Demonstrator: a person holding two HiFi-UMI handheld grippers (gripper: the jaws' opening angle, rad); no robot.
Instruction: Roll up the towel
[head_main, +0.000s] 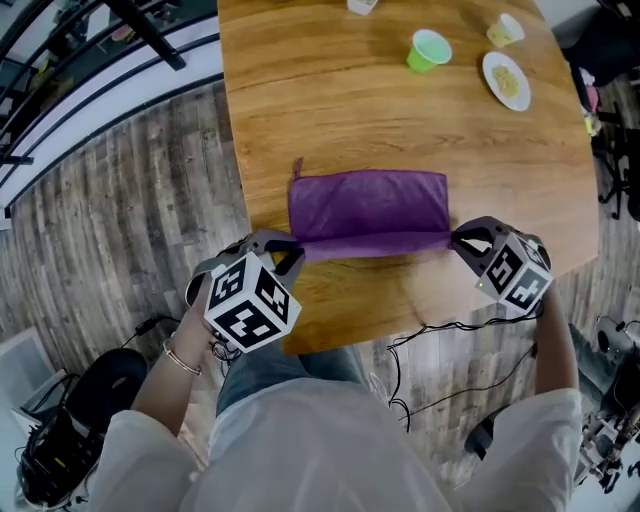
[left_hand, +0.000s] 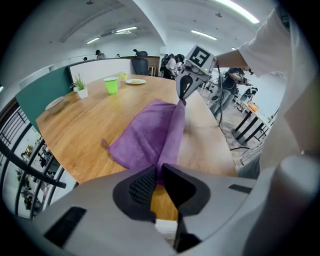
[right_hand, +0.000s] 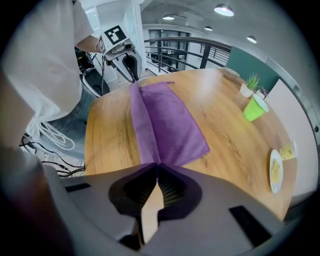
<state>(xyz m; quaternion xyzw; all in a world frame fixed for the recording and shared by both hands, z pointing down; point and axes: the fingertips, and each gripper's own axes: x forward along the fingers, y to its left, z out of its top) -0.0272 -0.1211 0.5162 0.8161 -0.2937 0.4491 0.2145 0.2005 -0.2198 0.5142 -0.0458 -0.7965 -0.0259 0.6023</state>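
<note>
A purple towel (head_main: 368, 210) lies on the wooden table (head_main: 330, 110), its near edge raised into a fold. My left gripper (head_main: 290, 250) is shut on the towel's near left corner (left_hand: 159, 172). My right gripper (head_main: 458, 240) is shut on the near right corner (right_hand: 155, 161). In the left gripper view the towel (left_hand: 150, 135) stretches as a taut ridge to the right gripper (left_hand: 184, 90). In the right gripper view the towel (right_hand: 165, 122) runs away to the left gripper (right_hand: 131, 64). The far half of the towel rests flat on the table.
A green cup (head_main: 429, 50), a white plate with food (head_main: 506, 80) and a small yellow cup (head_main: 505, 30) stand at the table's far right. A small potted plant (left_hand: 78, 86) sits near the far edge. Cables (head_main: 440, 370) trail on the floor below the table's near edge.
</note>
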